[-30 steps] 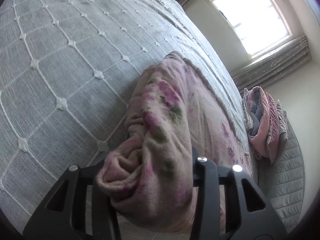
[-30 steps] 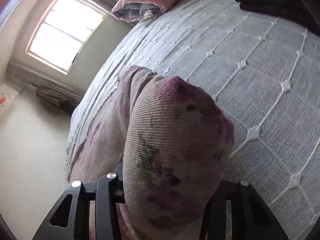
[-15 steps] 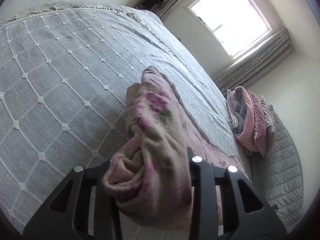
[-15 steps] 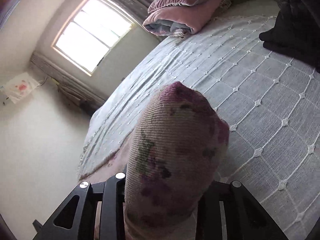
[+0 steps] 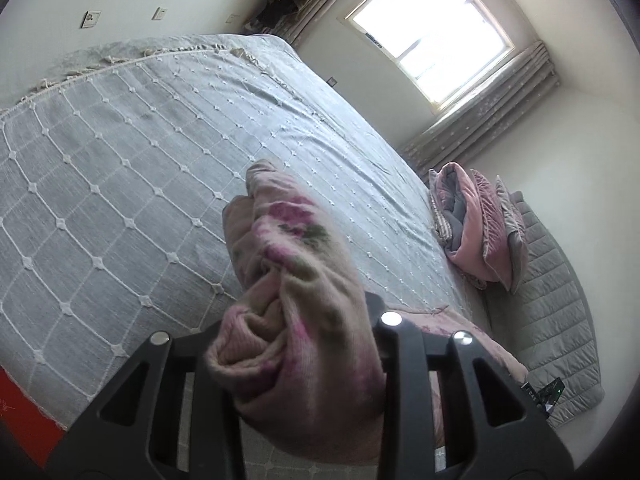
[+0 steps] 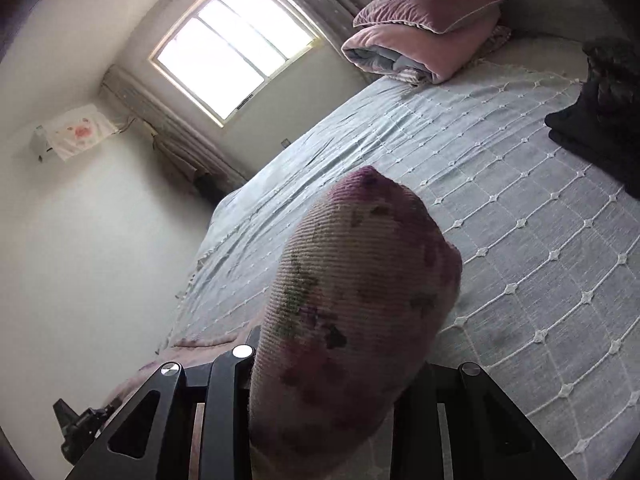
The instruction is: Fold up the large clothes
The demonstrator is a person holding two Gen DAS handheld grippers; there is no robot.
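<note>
A pink knitted garment with purple flowers (image 5: 296, 240) is bunched between the fingers of my left gripper (image 5: 296, 340), which is shut on it. The cloth hangs lifted above the grey bedspread (image 5: 120, 160), and its far part trails down to the bed's edge (image 5: 460, 320). In the right wrist view another bunch of the same garment (image 6: 360, 260) bulges up out of my right gripper (image 6: 336, 360), which is shut on it. The cloth hides the pads of both grippers.
Folded pink quilts and pillows (image 5: 476, 232) (image 6: 420, 40) lie at the head of the bed. A pile of dark clothes (image 6: 600, 120) sits at the right edge. A bright window (image 6: 232, 48) is behind, and a grey padded mat (image 5: 560, 300) lies beside the bed.
Both grippers have risen with the garment held in them. The bed has dropped away below, and more of the walls and window shows. The cloth bunches look more tightly pinched.
</note>
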